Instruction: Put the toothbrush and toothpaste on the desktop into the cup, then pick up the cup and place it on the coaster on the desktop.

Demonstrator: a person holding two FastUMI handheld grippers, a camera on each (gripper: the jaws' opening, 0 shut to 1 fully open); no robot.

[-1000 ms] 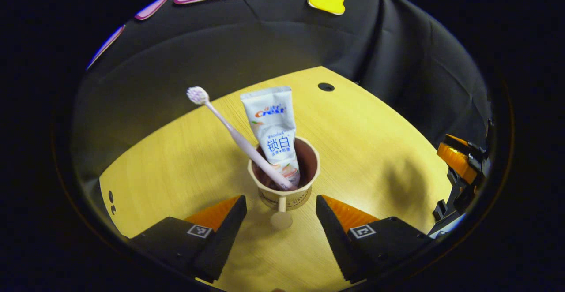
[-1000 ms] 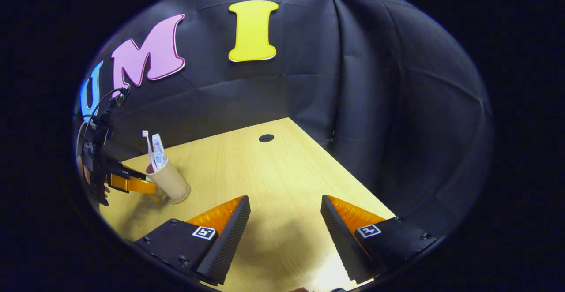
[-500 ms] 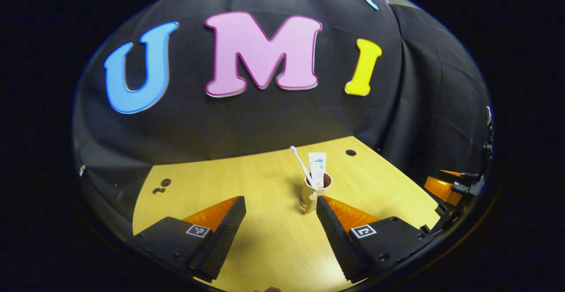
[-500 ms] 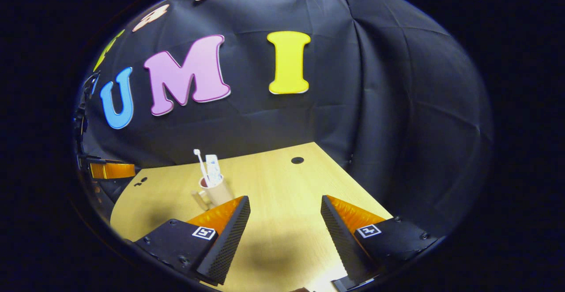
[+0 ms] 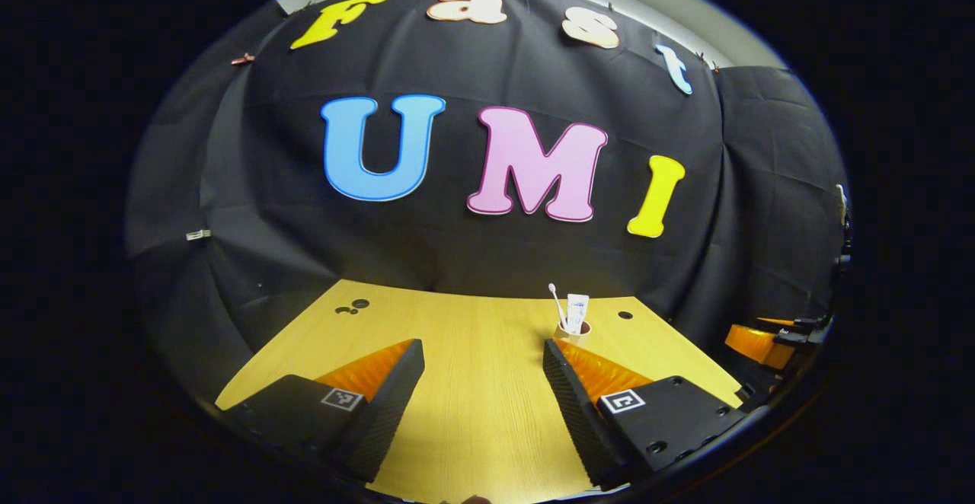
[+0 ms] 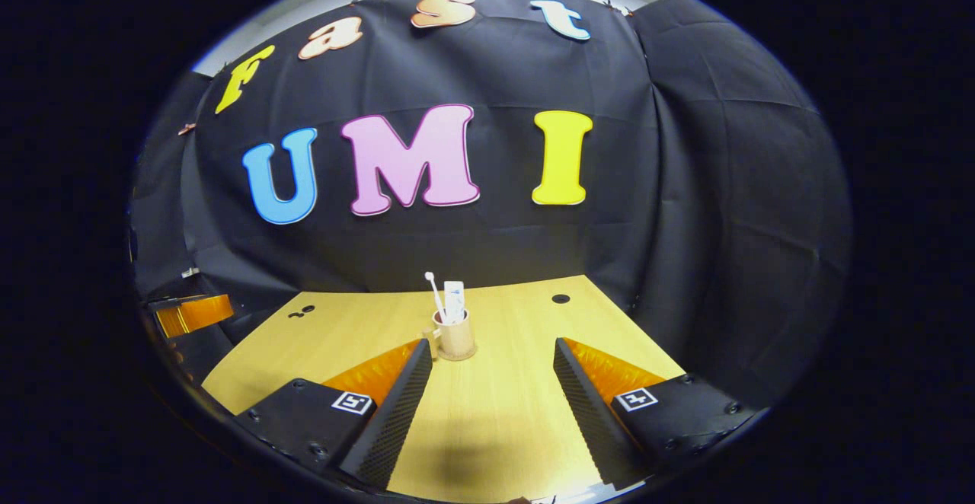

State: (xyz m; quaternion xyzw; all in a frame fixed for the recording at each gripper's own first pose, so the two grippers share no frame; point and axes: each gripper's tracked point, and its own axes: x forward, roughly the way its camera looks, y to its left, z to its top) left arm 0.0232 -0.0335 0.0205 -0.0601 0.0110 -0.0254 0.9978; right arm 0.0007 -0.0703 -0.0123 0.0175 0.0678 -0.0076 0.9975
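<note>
Both grippers have drawn back from the cup (image 6: 455, 339), which now looks small and far on the desktop (image 6: 503, 413). The left gripper (image 5: 481, 382) and right gripper (image 6: 493, 390) hang with fingers spread wide, empty, over bare wood. The beige cup stands upright holding the toothbrush (image 6: 435, 293) and toothpaste (image 6: 454, 298). The coaster (image 6: 457, 355) beneath is barely discernible.

A pale wooden desk (image 5: 487, 413) filled the lower middle of the left gripper view, and its far edge met the black cloth wall (image 5: 457, 253). A round dark hole (image 5: 624, 314) sat near the desk's far right corner, and small dark holes (image 5: 352, 307) near its far left. In the right gripper view the round hole (image 6: 561, 299) lay right of centre, and the small ones (image 6: 302, 311) at left.
</note>
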